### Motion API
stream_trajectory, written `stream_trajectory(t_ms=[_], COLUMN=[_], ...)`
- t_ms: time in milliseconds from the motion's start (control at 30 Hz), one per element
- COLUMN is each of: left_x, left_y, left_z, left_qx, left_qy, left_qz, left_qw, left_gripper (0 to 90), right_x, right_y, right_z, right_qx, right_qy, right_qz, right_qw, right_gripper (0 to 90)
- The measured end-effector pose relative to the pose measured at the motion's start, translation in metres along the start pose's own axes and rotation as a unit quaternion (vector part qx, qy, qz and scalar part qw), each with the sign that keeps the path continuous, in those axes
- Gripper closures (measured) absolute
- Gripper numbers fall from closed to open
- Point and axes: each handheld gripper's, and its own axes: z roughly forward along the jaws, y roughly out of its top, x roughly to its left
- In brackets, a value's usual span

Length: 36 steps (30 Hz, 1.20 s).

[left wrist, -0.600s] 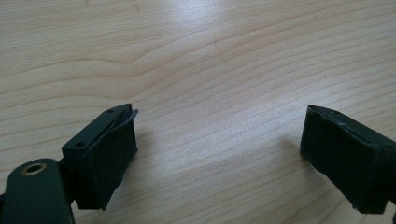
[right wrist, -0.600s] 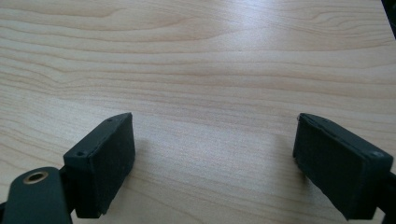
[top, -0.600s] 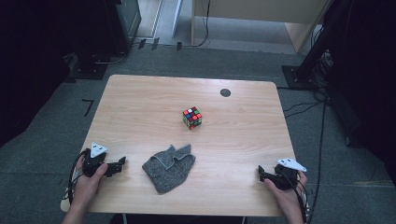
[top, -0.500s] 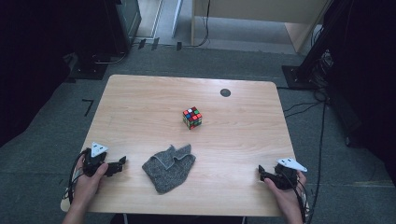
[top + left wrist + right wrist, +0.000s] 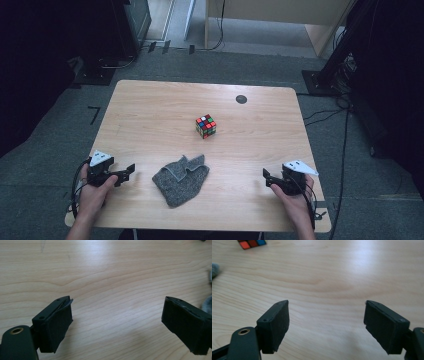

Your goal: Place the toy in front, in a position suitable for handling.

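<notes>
Nearest the person, the left gripper and the right gripper rested at the table's front corners, both with jaws spread wide and nothing between them. Between them, closer to the left one, lay a crumpled grey cloth. It looked soft, light and limp, so a pinch on a raised fold or a corner would probably hold best. Farther off sat a puzzle cube.
</notes>
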Motion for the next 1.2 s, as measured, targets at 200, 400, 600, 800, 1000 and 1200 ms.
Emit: stream_trajectory(t_ms=[200,400,600,800,1000,1200], left_x=[-0.018,-0.040,-0.055,-0.069,-0.086,-0.100], left_y=[0.002,0.007,0.011,0.011,0.009,0.006], left_z=[0.002,0.006,0.008,0.014,0.021,0.029], left_qx=[-0.013,-0.022,-0.031,-0.024,-0.025,-0.014], left_qy=[-0.054,-0.094,-0.153,-0.163,-0.172,-0.177], left_qz=[0.003,0.017,0.023,0.036,0.054,0.084], left_qw=[0.9984,0.9952,0.9875,0.9856,0.9833,0.9806], left_gripper=[10.0,13.1,25.9,27.0,26.7,27.5], right_x=[0.024,0.046,0.065,0.088,0.104,0.118], right_y=[0.020,0.039,0.053,0.065,0.077,0.087], right_z=[0.008,0.022,0.041,0.063,0.083,0.106], right_qx=[-0.015,-0.026,-0.028,-0.020,-0.015,-0.010], right_qy=[0.020,0.036,0.048,0.066,0.070,0.067], right_qz=[-0.020,-0.029,-0.034,-0.040,-0.051,-0.062], right_qw=[0.9995,0.9986,0.9979,0.9968,0.9961,0.9957], right_gripper=[21.3,21.3,21.4,21.2,21.0,21.1])
